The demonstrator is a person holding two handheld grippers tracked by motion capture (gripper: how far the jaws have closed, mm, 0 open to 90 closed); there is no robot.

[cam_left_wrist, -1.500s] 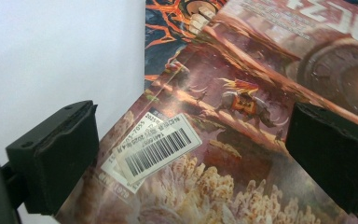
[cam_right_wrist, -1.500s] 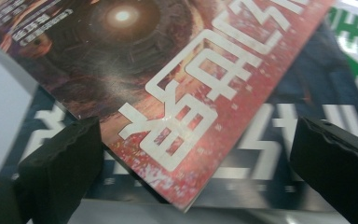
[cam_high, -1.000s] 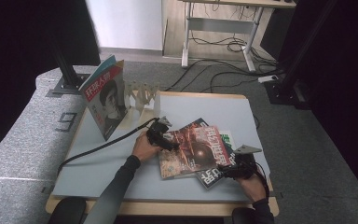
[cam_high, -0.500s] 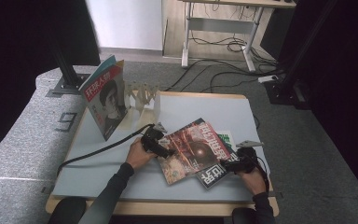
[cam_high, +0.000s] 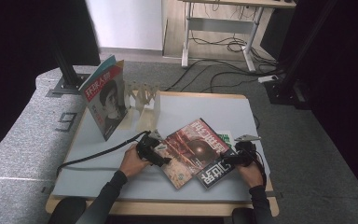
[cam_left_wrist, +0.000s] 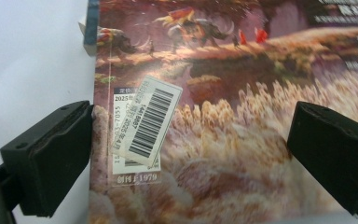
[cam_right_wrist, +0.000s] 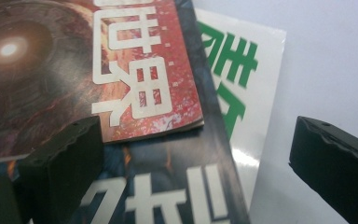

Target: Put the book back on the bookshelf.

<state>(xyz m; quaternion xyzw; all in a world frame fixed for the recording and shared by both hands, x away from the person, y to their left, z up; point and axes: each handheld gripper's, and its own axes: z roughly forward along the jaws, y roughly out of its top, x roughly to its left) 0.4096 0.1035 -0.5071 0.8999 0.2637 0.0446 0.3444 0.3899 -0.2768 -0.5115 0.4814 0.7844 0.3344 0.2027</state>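
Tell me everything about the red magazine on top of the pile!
The red magazine is thin and glossy, with a glowing round shape and big pale letters on its cover, plus a barcode sticker near one edge. It lies flat and slanted on the table, overlapping a dark magazine. The left gripper sits open at its edge.

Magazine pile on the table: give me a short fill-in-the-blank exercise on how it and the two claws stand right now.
1. The top magazine of the flat pile has a mostly ____ cover.
2. The left claw hovers over a white ____ sticker on that cover.
3. Both claws, including the right claw, have their jaws ____.
4. Another magazine stands ____ at the table's far left.

Missing words: red; barcode; open; upright
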